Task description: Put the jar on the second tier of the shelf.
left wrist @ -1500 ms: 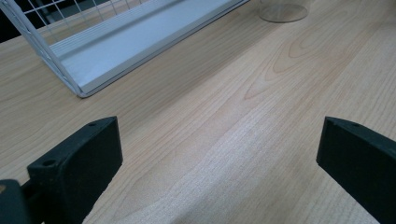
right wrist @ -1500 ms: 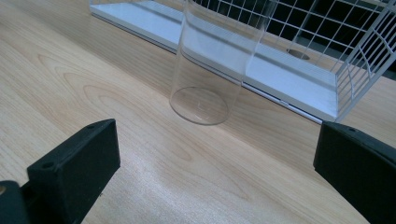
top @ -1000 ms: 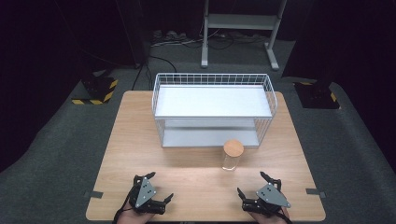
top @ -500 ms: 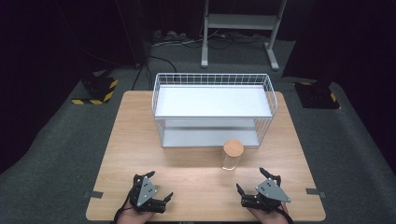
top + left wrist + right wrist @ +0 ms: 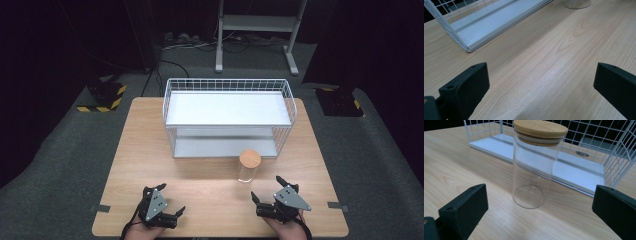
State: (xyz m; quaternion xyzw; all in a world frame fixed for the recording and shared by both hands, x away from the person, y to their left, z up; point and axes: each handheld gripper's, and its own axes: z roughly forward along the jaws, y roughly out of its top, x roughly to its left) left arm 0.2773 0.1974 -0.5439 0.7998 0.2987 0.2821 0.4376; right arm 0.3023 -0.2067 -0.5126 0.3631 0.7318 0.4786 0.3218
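We take the wire rack as landmark, standing on the table toward its far edge. The jar stands upright just before the rack's front right corner, apart from it. The 2 grippers rest well before the rack: left gripper before its left end, right gripper just before the jar.

Left gripper and right gripper rest low, side by side, jaws spread wide
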